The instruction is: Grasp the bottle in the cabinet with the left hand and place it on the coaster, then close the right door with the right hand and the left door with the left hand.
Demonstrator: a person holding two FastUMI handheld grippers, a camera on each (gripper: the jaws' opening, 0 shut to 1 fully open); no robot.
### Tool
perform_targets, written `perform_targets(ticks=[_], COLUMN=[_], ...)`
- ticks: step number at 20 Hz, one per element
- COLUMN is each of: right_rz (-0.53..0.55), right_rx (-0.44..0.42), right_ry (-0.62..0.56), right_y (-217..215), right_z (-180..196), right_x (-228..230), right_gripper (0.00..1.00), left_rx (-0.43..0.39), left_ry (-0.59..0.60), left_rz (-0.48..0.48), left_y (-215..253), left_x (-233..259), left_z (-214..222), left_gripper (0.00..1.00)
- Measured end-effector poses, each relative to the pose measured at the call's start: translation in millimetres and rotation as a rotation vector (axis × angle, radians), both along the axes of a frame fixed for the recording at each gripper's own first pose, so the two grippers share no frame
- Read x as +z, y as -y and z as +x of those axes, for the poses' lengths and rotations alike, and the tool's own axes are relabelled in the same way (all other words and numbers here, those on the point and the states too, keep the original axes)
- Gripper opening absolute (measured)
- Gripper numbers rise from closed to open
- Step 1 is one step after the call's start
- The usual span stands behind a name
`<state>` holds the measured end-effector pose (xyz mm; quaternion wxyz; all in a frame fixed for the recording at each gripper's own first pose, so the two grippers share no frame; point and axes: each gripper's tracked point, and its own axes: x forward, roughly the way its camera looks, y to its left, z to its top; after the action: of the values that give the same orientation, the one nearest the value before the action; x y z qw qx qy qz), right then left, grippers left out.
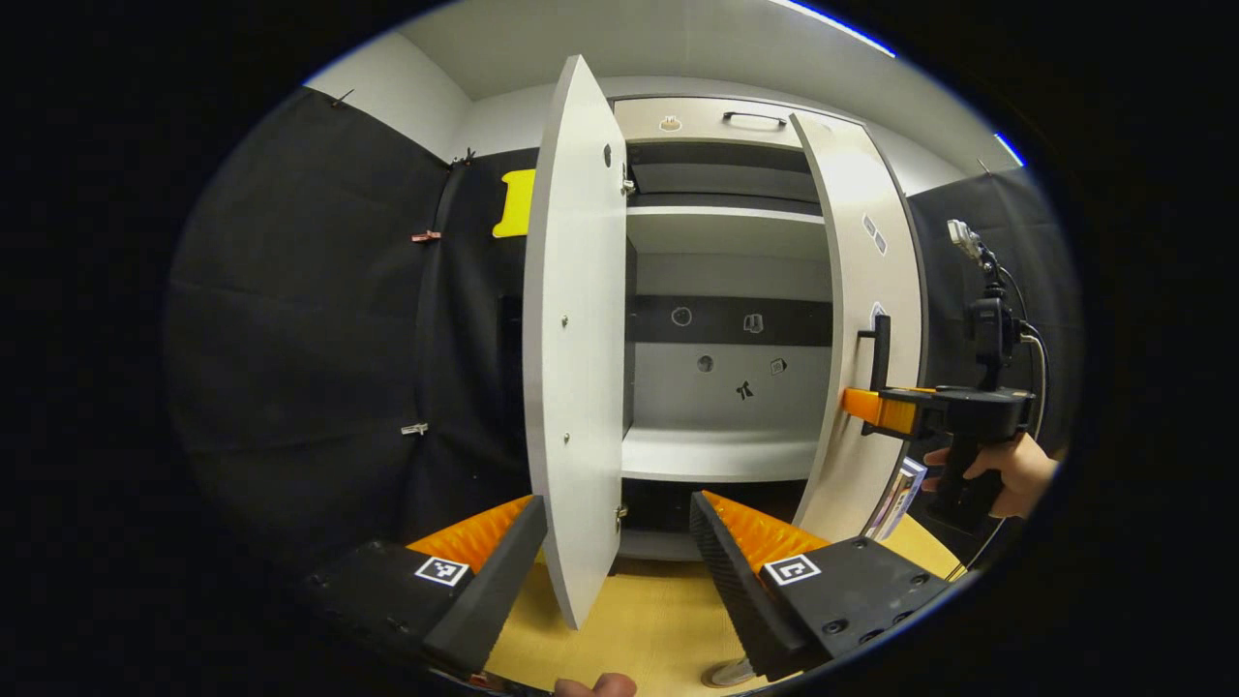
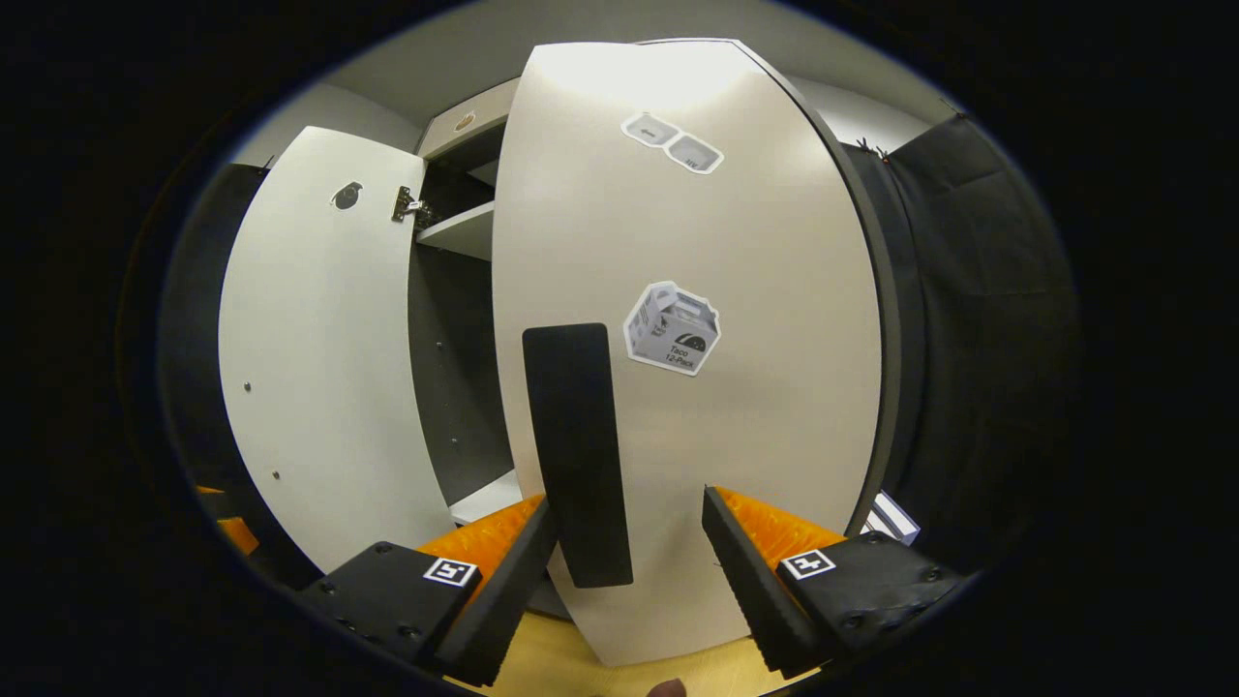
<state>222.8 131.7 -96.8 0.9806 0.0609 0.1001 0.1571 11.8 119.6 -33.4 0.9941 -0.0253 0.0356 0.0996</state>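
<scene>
The nearest risk is judged to lie at the right door [image 2: 697, 387]. The right gripper [image 2: 629, 542] is held spread wide, with the door's dark handle [image 2: 578, 455] standing between its fingers; whether either finger touches the handle cannot be told, and nothing is gripped. If the door is pushed from here with the handle loosely straddled, a finger could slip off the handle or be caught behind it as the door swings, and the door could be left short of shut. In the left gripper view the same gripper is seen farther off, held by a hand [image 1: 1007, 474], with its fingers against the front of that door beside the handle.

A second risk is judged at the left door [image 1: 576, 348]. The left gripper [image 1: 619, 552] is also spread wide and holds nothing, and the door's lower edge stands between its fingers without clear contact. A push begun too soon could bring the two doors together out of order, or a finger could be pinched at the edge.

Farther in, the cabinet shelf [image 1: 721, 455] lies bare, so the bottle is judged to be out of the cabinet already. A thin boxy thing [image 1: 900, 499] shows on the wooden table [image 1: 639, 620] just beyond the right door; what it is cannot be told.
</scene>
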Motion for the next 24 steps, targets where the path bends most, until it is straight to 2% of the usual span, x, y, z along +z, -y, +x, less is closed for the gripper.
perform_targets(ticks=[5, 10, 14, 17, 21, 24], right_rz=[-0.009, -0.114, -0.165, -0.156, -0.127, -0.105], right_rx=[-0.01, -0.07, -0.073, -0.082, -0.093, -0.1], right_ry=[0.006, 0.048, 0.044, 0.014, 0.029, 0.034], right_y=[-8.7, -9.2, -11.0, -11.0, -6.8, -3.5], right_z=[17.6, 29.8, 27.5, 17.7, -13.9, -35.2], right_x=[-5.8, -18.6, -21.4, -24.2, -6.0, 9.0], right_gripper=[0.98, 0.98, 0.98, 0.98, 0.98, 0.98], left_rx=[0.041, 0.066, 0.073, 0.084, 0.107, 0.091], left_ry=[0.005, 0.009, 0.021, 0.038, 0.051, 0.06], left_rz=[-0.007, -0.005, 0.01, 0.016, 0.026, 0.025], left_y=[-17.6, -38.0, -60.1, -84.2, -120.6, -137.4], left_x=[2.1, 2.6, 7.3, 12.1, 16.2, 18.3], left_z=[-5.3, -6.7, -5.6, -4.3, 1.3, 13.7], left_gripper=[0.95, 0.95, 0.95, 0.95, 0.95, 0.95])
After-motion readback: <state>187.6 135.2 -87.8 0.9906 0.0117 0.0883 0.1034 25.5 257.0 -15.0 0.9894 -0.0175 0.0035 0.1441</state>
